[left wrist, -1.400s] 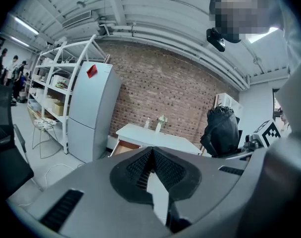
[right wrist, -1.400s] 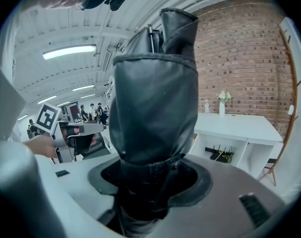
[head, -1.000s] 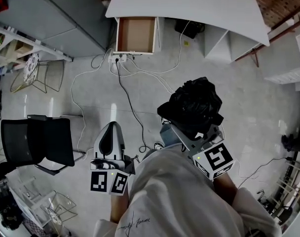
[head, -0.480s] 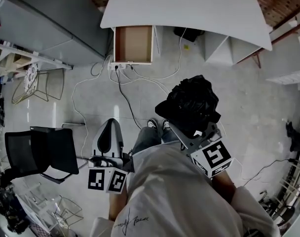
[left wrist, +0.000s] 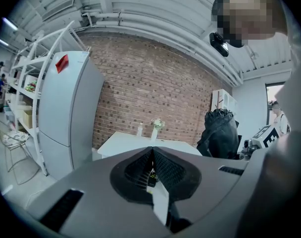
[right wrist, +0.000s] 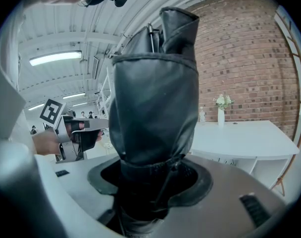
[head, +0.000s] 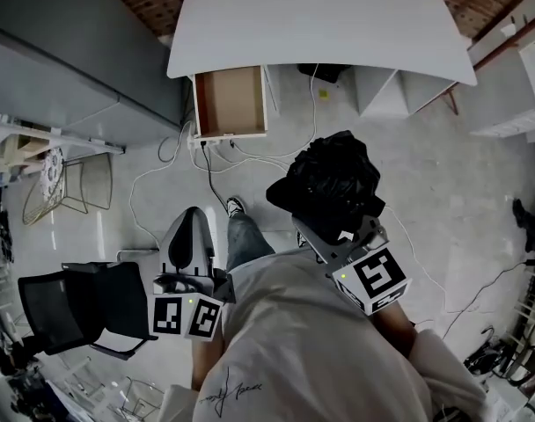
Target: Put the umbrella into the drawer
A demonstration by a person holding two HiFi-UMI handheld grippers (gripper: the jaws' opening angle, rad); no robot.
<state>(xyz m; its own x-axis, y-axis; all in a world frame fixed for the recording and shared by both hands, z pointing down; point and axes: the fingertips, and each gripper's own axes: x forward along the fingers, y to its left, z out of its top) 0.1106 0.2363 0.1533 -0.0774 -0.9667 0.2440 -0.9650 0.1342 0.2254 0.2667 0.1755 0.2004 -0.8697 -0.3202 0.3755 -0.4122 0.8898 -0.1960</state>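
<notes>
A folded black umbrella (head: pixel 329 181) stands up out of my right gripper (head: pixel 327 225), which is shut on its lower end. In the right gripper view the umbrella (right wrist: pixel 153 108) fills the middle, clamped between the jaws of the right gripper (right wrist: pixel 150 192). The open wooden drawer (head: pixel 230 102) hangs out from the left end of the white desk (head: pixel 338 20), some way ahead of both grippers. My left gripper (head: pixel 188 222) is held at the left, shut with nothing in it; in its own view the left gripper (left wrist: pixel 151 157) has its jaws closed together and points at the desk (left wrist: pixel 140 143).
Cables (head: pixel 210 161) run over the floor below the drawer. A black chair (head: pixel 83 310) stands at the left, a wire stool (head: pixel 61 183) beyond it. Grey cabinets (head: pixel 74 51) line the left wall. The person's leg and shoe (head: pixel 235 207) are between the grippers.
The desk and drawer have come nearer in the head view. Both grippers moved forward toward them, the umbrella still held. The person's leg has stepped forward.
</notes>
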